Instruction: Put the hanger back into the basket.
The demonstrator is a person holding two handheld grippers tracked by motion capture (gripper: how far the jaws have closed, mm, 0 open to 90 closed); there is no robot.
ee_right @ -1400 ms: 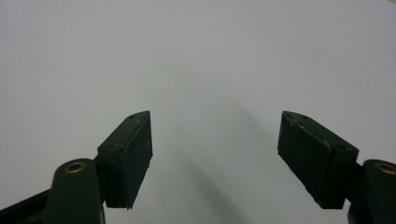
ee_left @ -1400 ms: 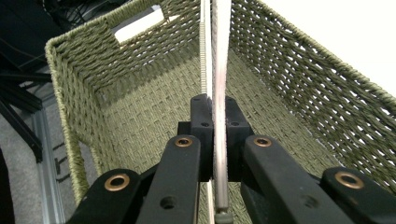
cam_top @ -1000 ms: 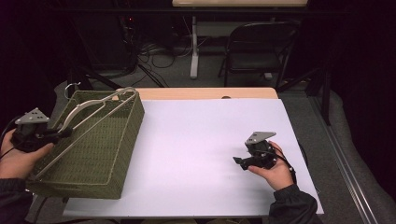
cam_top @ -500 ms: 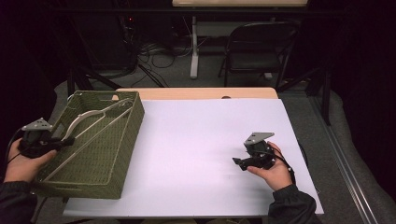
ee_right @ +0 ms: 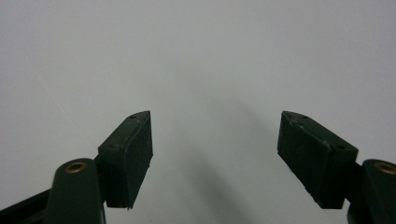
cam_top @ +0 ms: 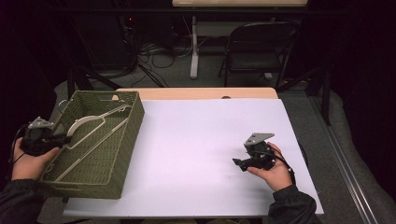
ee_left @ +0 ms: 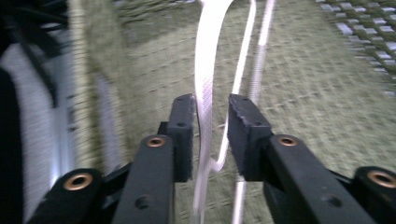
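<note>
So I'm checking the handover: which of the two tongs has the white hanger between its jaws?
The left tongs, at the green basket; its jaws straddle the white hanger. The right tongs gape over bare table.

The left tool (ee_left: 210,126) looks down into a green woven basket (ee_left: 317,107), its two black jaws rising from the bottom edge with a narrow gap between them. A white plastic hanger (ee_left: 208,60) runs up through that gap; its broad band lies close against the left pad (ee_left: 184,135), and the right pad stands clear of it. The jaws have just been opening. The hanger's thinner bars run beside it over the basket's woven floor. The picture is blurred.
</note>
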